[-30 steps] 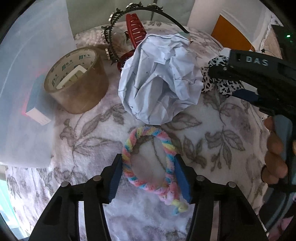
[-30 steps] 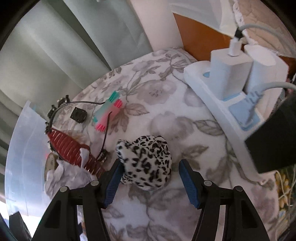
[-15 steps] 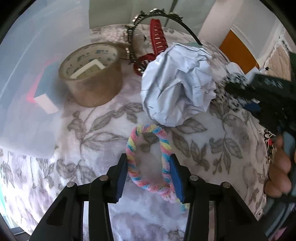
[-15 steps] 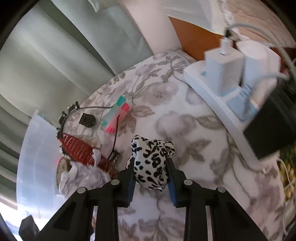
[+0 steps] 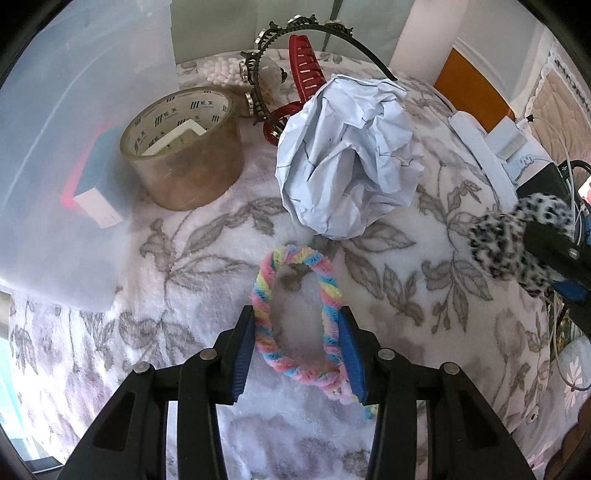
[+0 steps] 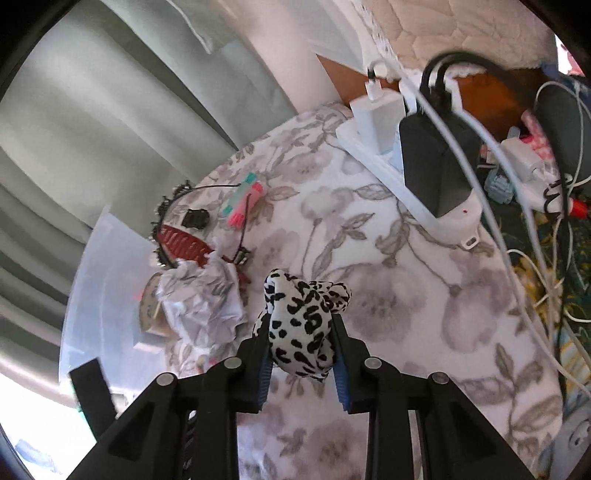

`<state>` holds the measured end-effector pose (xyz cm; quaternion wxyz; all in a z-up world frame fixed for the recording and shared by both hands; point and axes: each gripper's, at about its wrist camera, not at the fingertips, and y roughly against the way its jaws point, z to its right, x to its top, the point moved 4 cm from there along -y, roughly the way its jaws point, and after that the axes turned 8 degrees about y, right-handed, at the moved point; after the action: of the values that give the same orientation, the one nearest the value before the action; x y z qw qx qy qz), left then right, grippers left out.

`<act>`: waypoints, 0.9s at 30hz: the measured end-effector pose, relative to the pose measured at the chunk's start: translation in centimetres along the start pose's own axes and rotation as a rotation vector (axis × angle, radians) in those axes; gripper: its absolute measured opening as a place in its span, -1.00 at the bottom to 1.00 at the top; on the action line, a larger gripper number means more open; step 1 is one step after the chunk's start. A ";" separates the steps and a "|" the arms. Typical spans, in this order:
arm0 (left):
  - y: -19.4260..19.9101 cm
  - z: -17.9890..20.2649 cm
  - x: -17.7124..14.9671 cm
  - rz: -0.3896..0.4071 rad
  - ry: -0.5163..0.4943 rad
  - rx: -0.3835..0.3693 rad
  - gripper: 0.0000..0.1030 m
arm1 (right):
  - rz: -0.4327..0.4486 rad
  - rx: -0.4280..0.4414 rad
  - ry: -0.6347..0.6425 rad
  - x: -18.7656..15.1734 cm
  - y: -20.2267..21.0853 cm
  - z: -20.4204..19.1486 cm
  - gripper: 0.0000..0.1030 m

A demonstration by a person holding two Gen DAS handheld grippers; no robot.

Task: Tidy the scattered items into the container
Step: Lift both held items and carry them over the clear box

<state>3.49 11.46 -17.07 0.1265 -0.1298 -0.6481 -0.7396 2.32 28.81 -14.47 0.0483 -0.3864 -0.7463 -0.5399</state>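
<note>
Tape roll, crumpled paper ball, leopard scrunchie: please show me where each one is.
Tape roll (image 5: 184, 147): left wrist view, on its brown outer side.
Crumpled paper ball (image 5: 347, 155): left wrist view, middle of the paper.
Leopard scrunchie (image 6: 301, 325): right wrist view, spotted fabric between the pads.

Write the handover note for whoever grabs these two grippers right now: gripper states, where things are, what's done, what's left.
Left gripper: shut on the pastel braided hair tie, squeezed into an oval between the pads, over the floral blanket.
Right gripper: shut on the leopard-print scrunchie.
Container: translucent bin at the left; a box shows through its wall.
Done: both hair items gripped, neither in the bin yet.
Left on the blanket: tape roll, crumpled paper, red claw clip, studded headband, a pink-and-teal item and a small black clip.
</note>
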 end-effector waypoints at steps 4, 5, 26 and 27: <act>1.6 0.1 -1.1 0.006 -0.016 0.000 -0.13 | 0.027 -0.003 0.004 -0.3 1.9 -0.7 -0.41; 2.2 0.2 -1.3 0.011 -0.021 -0.007 -0.13 | 0.032 -0.002 0.005 -0.3 2.3 -1.0 -0.41; 16.9 0.4 14.6 0.361 -0.013 -0.257 -0.12 | 0.242 0.037 0.119 4.6 11.4 -9.1 -0.41; 17.7 0.3 15.3 0.385 -0.005 -0.262 -0.12 | 0.259 0.043 0.126 5.3 12.0 -9.6 -0.41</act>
<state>-4.47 9.23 4.81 0.2460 -0.2682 -0.5099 -0.7795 2.86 24.86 1.29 0.1727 -0.4434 -0.6972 -0.5361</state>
